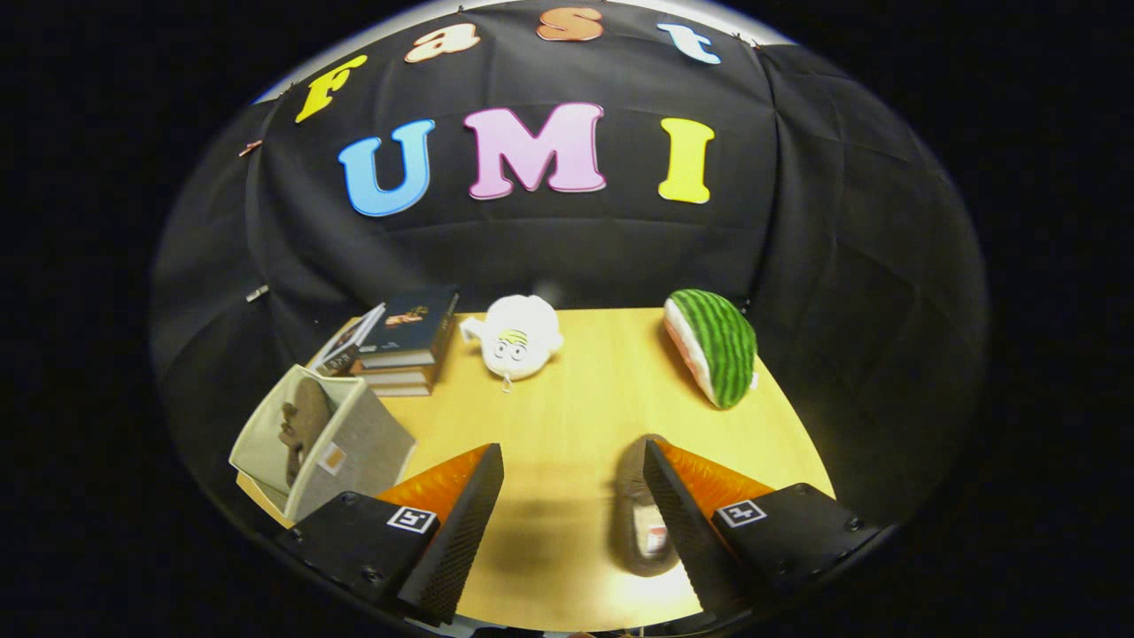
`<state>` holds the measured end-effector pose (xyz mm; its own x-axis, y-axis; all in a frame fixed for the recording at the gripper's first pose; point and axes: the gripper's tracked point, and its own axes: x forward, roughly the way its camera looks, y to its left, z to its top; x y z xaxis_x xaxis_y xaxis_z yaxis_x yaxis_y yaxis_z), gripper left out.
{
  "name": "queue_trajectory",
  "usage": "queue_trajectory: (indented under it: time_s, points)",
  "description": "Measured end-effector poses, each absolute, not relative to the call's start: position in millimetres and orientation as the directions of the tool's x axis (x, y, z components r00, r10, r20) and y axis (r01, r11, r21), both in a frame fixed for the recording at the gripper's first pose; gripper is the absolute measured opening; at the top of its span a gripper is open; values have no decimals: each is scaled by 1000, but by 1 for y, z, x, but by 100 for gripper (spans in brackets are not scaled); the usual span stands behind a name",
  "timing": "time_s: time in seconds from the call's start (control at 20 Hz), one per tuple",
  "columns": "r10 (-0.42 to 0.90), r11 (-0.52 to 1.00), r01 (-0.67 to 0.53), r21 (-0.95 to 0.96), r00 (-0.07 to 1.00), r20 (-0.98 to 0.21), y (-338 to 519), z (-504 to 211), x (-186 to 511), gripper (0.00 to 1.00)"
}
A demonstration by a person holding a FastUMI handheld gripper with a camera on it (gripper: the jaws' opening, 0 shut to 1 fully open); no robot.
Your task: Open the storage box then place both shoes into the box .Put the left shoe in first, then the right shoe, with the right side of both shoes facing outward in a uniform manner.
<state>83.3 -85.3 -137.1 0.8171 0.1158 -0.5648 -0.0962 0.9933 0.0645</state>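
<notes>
A grey fabric storage box (354, 447) stands open at the table's near left corner, just left of my left finger. A dark brown shoe (299, 425) sits inside it, upright against the box's inner wall. A second brown shoe (640, 518) lies on the wooden table (567, 416) between my fingers, close against the inner side of the right finger, which hides part of it. My gripper (571, 509) is open and holds nothing; it hovers above the table's near edge.
A stack of books (403, 346) lies at the far left behind the box. A white plush toy (518, 341) sits at the far middle and a watermelon-slice plush (716, 344) at the far right. Black cloth walls surround the table.
</notes>
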Motion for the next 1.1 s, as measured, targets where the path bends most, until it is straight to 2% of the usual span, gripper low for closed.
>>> queue_trajectory:
  time_s: [0.35,0.8,1.0,1.1]
  points:
    - [71,996,-85,14,720,-690,-174,-225,89,98]
    - [157,986,-135,99,547,-822,-173,-321,93,97]
    - [197,980,-105,167,516,-834,-167,-335,103,74]
    - [245,968,-81,236,484,-840,-158,-335,103,58]
